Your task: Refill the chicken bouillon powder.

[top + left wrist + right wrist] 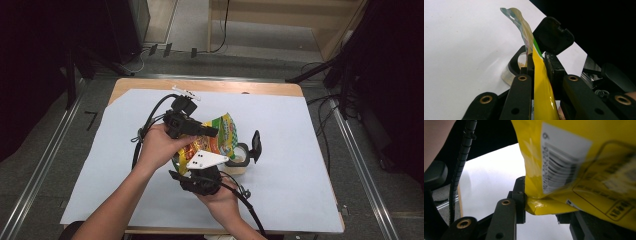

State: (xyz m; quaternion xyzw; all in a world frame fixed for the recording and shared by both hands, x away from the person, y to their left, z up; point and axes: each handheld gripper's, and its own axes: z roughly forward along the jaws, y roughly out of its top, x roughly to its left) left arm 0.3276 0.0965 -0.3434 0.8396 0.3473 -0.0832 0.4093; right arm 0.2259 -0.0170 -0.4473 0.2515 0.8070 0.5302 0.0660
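Right gripper [196, 176] lowest in the high view, gripped in the person's right hand [220, 200], jaws clamped on the near corner of a yellow snack packet [212, 142]. Same grip confirmed in the right gripper view: pads pinching a folded yellow corner [541, 206], barcode panel directly above. Left gripper [212, 132] carried in the left hand [160, 145], pointing across toward the right of the table, jaws closed tight on the packet's edge. Left gripper view: yellow film [542, 85] sandwiched flat between the two black jaws, crimped top seal curling up beyond them. Packet held clear of the surface between both grippers, above the middle of the white sheet [300, 150] covering the table. Roll of tape [241, 156] lying on the sheet just beyond and to the right of the packet, partly hidden by it. Black block [256, 145] standing beside the roll; contact between the two not determinable.
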